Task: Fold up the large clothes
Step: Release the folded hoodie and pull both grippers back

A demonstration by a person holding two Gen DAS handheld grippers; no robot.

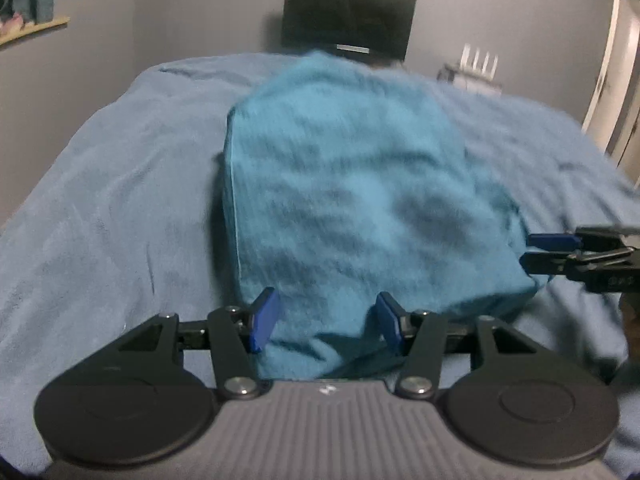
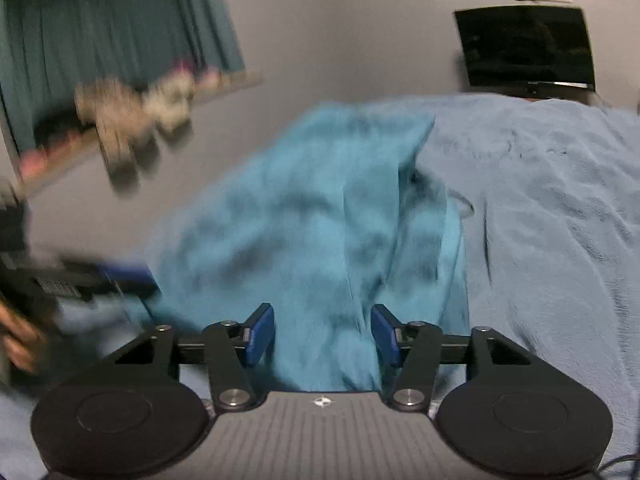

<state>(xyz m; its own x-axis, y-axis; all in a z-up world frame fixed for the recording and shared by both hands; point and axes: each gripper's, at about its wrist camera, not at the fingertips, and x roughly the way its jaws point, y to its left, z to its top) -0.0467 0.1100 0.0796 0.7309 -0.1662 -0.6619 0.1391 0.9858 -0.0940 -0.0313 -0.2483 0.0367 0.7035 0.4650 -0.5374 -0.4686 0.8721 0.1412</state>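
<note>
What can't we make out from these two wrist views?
- Garment type: blurred in both views, near edge hidden behind the left gripper.
- Whether either gripper pinches cloth: fabric lies between the pads of the right gripper, contact unclear.
- Toys on the shelf: right wrist view, motion blur.
- Bed edges: cut off by frame.

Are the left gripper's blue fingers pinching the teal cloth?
Cannot tell. In the left wrist view the teal cloth runs between the left gripper and its fingers, but blur hides whether the pads press on it.
</note>
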